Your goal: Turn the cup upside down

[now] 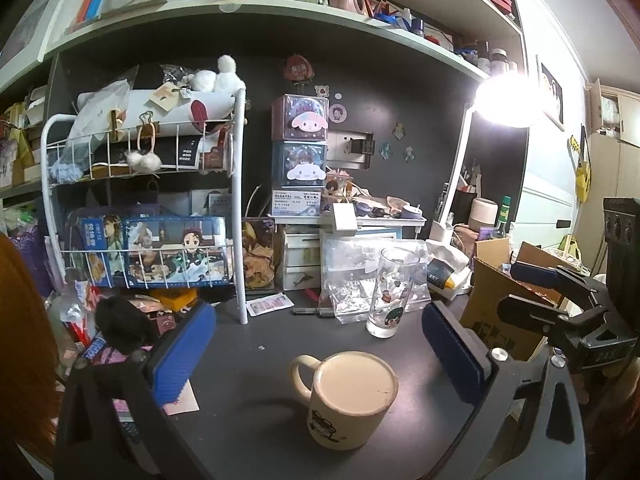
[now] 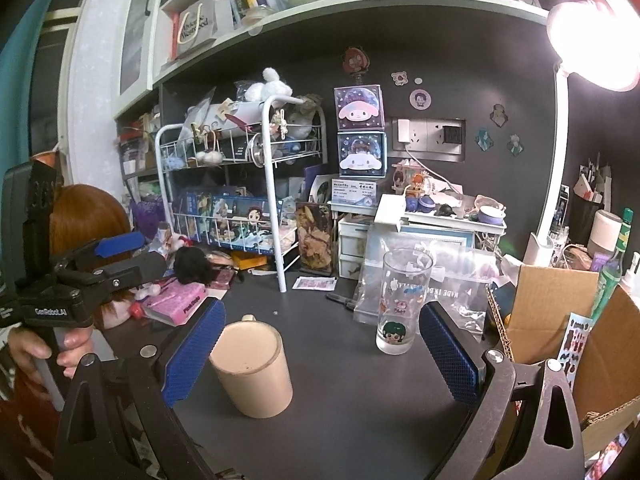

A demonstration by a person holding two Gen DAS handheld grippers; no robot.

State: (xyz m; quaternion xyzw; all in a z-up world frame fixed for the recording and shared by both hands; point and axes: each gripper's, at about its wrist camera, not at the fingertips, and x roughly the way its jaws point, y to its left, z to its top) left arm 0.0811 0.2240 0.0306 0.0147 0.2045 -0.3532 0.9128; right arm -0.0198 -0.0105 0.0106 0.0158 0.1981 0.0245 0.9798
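A cream mug (image 1: 348,396) with a cartoon print stands bottom up on the dark desk (image 1: 256,364), handle to the left. It also shows in the right wrist view (image 2: 252,368). A tall clear glass (image 1: 390,292) with cartoon prints stands upright behind it, and shows in the right wrist view (image 2: 400,304) too. My left gripper (image 1: 320,364) is open and empty, its blue pads either side of the mug but apart from it. My right gripper (image 2: 320,356) is open and empty, its left pad (image 2: 192,356) close beside the mug.
A white wire rack (image 1: 240,216) with boxes stands at the back left. A cardboard box (image 2: 560,316) sits at the right. A plastic bag (image 1: 352,280) and small drawers (image 1: 300,260) lie behind the glass. A lit lamp (image 1: 508,96) stands at the right.
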